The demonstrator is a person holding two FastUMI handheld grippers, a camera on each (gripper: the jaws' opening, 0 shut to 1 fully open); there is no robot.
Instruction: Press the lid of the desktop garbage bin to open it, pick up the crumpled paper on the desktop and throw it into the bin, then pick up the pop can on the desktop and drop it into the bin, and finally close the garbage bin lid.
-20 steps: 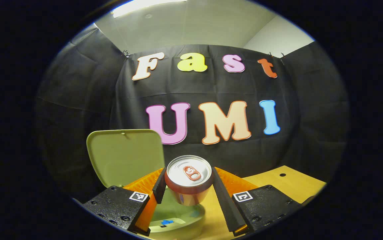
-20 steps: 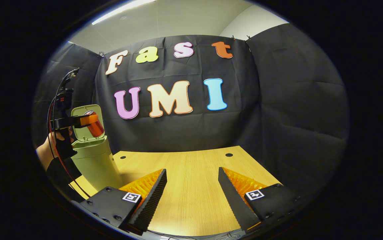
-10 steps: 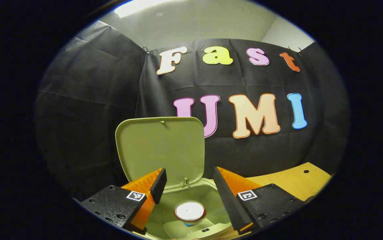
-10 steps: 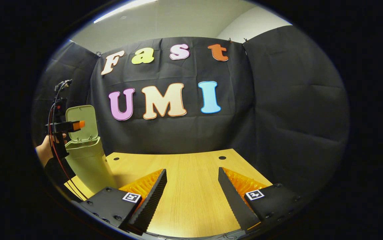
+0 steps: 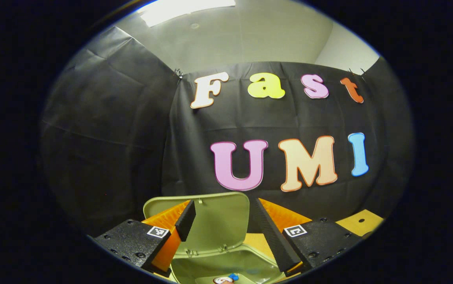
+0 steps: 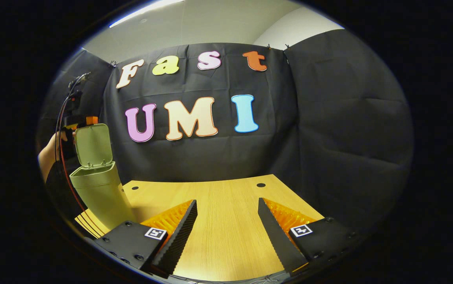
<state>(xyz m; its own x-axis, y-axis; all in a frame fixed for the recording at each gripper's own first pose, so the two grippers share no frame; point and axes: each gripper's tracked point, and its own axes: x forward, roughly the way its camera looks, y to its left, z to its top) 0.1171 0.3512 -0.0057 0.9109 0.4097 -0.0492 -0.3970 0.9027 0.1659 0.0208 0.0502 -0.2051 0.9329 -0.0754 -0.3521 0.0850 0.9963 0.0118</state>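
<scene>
Left gripper (image 5: 223, 230) is being held with fingers spread and empty, just above the bin (image 6: 96, 189). Below it, the pop can (image 5: 222, 280) is lying inside the bin. The raised lid (image 5: 210, 221) is standing directly ahead between the fingers, hinge edge low. Right gripper (image 6: 226, 232) is being held parted and empty, well apart over the desk (image 6: 226, 201); the left is judged nearer for closing.
</scene>
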